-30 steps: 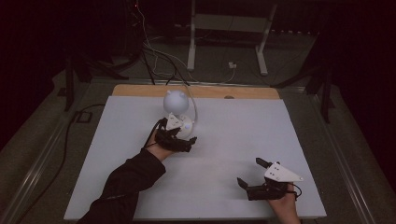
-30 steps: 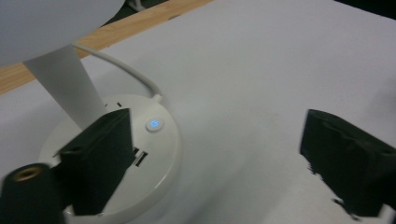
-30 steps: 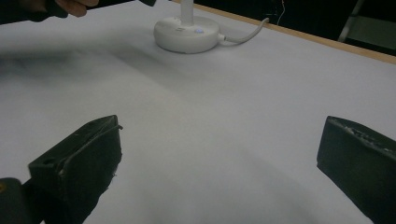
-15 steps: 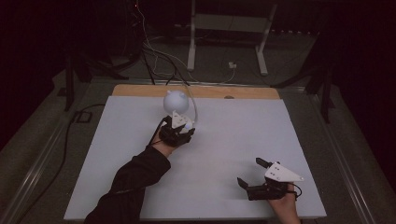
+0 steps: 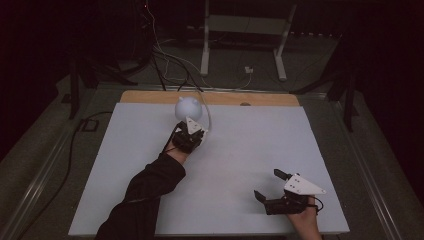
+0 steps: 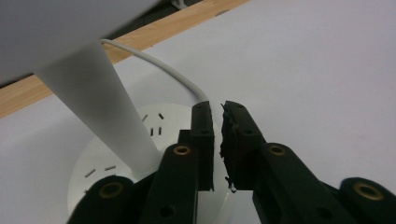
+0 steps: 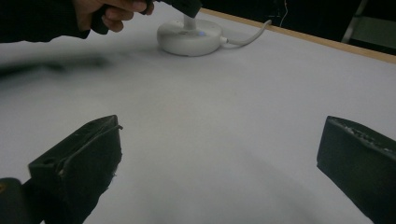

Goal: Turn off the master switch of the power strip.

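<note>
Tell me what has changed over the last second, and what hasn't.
The left gripper has crept forward toward the white lamp, its shut jaws now over the lamp's round base. Nothing was grasped or released. The right gripper stays open and parked near the table's front right; the lamp hasn't moved.

No text or label can be read anywhere
</note>
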Demonstrator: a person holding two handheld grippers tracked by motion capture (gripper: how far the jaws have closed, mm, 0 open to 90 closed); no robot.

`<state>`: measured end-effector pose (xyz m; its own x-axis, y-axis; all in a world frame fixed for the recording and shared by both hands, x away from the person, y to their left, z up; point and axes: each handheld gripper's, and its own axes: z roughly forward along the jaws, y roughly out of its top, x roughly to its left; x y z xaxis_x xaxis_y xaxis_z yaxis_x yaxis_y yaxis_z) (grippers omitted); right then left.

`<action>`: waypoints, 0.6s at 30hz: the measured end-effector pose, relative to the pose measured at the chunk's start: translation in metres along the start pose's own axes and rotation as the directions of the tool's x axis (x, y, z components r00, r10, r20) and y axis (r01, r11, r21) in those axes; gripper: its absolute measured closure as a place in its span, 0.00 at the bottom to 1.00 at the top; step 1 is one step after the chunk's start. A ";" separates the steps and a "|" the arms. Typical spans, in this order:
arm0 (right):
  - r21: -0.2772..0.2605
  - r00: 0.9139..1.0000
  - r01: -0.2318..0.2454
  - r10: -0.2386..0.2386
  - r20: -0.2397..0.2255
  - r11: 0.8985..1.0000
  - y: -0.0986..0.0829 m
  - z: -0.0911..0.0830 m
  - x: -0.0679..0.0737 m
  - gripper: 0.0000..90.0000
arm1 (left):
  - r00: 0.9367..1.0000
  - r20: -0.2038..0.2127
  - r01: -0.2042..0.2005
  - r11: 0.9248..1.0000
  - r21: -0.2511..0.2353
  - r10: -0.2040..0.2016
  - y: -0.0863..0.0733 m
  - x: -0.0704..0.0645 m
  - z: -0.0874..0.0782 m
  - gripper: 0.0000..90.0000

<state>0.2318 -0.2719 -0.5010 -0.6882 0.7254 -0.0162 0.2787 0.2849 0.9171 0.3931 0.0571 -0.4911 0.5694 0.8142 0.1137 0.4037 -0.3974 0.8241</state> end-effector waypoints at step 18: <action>-0.007 1.000 -0.004 0.004 -0.004 1.000 0.001 -0.001 0.000 0.00 | 0.990 -0.083 -0.110 0.993 0.051 0.114 -0.005 -0.010 0.022 1.00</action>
<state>0.2314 -0.2726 -0.4997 -0.6898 0.7239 -0.0114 0.2766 0.2780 0.9199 0.4017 0.0418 -0.5082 0.5503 0.7959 0.2524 0.3746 -0.5055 0.7773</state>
